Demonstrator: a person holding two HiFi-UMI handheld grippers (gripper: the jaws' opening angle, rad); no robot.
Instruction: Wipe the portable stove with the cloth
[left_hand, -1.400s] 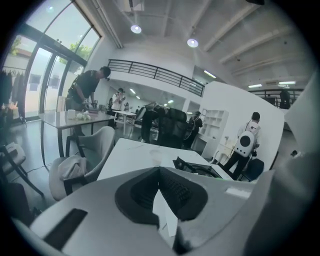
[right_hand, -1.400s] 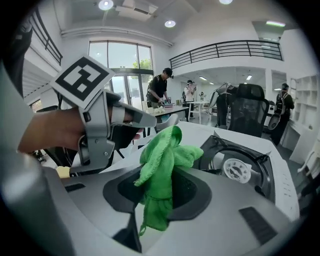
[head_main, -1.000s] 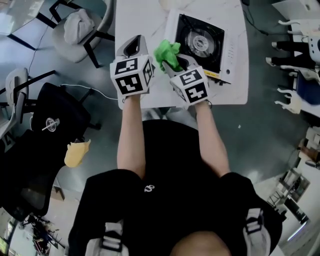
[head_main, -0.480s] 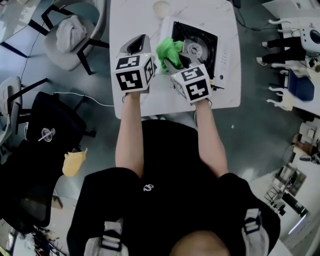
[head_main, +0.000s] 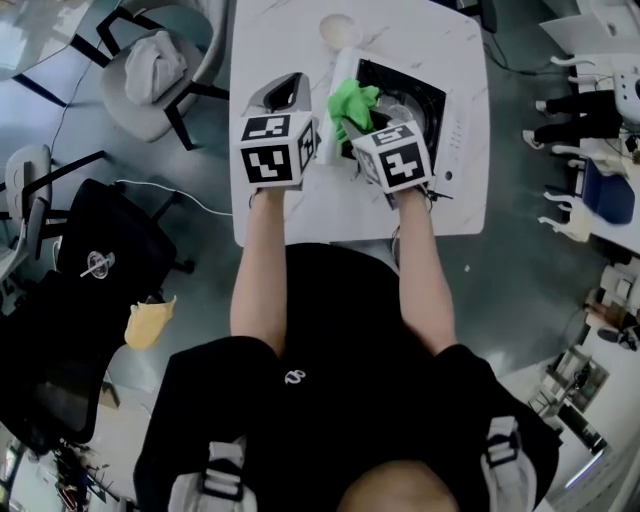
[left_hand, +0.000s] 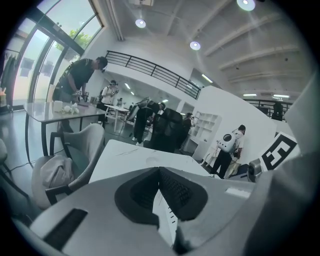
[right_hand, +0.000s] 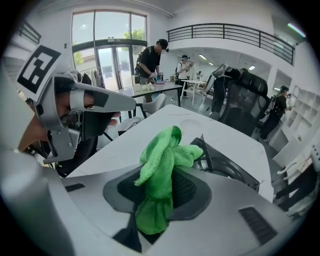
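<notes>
right tool (right_hand: 159, 196) | clamped on green cloth (right_hand: 159, 157) | stove (right_hand: 227, 169) just beyond cloth

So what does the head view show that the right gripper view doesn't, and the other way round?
Only the head view shows both forearms, the white control side of the stove, and a yellow thing near the black chair. Only the right gripper view shows the right gripper up close with its jaws closed on the cloth. It also shows people at a far table by glass doors and a balcony railing. Both views show the cloth, the stove, the left gripper and the white table.
</notes>
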